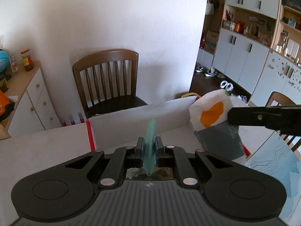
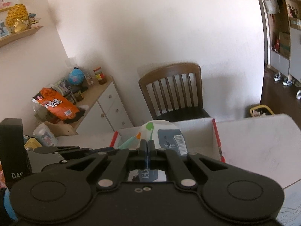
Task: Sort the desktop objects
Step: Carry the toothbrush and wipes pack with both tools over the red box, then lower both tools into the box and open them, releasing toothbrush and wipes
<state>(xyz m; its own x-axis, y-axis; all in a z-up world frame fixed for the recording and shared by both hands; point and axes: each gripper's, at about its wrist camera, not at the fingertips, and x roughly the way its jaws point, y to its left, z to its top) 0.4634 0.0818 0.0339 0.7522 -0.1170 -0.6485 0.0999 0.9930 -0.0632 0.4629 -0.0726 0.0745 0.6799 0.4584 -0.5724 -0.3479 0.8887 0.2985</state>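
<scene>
We hold a teal pen (image 1: 150, 145) pinched lengthwise in the left gripper (image 1: 150, 146) and a packet (image 2: 167, 137) clamped in the right gripper (image 2: 146, 146), both poised just before the open white box (image 1: 139, 120).

Soft daylight fills both views, brightest on the white wall (image 1: 131, 18). Straight lines bow at the fisheye edges. The teal stick (image 1: 150, 145) is blurred.

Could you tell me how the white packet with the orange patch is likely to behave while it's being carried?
The packet, pinched by the right hand-held gripper, looks thin and light. Its bent, rumpled top suggests it's floppy, so it may sag or swing.
</scene>
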